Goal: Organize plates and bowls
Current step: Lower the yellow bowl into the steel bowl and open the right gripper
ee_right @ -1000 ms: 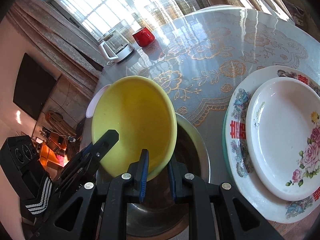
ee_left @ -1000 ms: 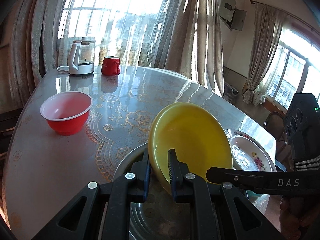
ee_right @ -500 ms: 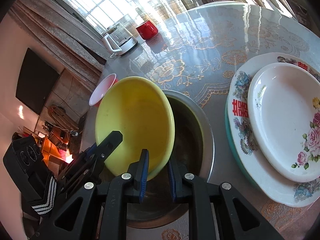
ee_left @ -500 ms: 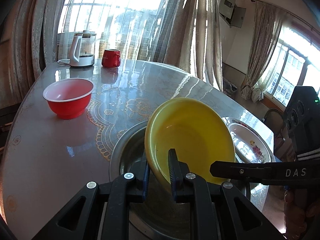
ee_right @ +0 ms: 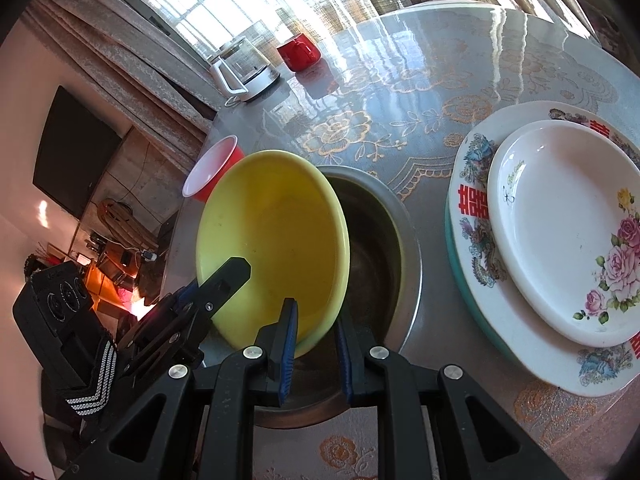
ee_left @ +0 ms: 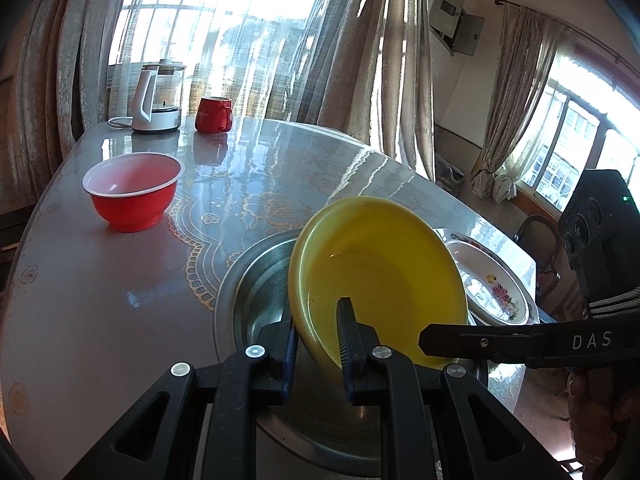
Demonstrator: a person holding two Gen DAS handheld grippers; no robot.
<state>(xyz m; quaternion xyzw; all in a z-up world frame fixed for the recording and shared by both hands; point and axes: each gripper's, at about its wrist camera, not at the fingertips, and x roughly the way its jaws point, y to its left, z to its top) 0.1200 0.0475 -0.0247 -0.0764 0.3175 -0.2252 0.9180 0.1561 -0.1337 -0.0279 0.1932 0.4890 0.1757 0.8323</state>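
A glass kettle [ee_left: 158,96] and a red mug [ee_left: 213,114] stand side by side in the upper left, before pale curtains [ee_left: 384,52].

Both the right hand-held gripper [ee_right: 316,320] and the left hand-held gripper [ee_right: 224,276] clamp the tilted yellow bowl [ee_right: 276,240] over a steel basin [ee_right: 400,240], stacked plates [ee_right: 476,208] to its right.

The glossy round table [ee_left: 120,280] bears a steel basin [ee_left: 248,280] just under the claw, a red bowl [ee_left: 132,192] left beyond, stacked plates [ee_right: 520,240] right, kettle [ee_left: 158,98] and red mug [ee_left: 213,114] far ahead.
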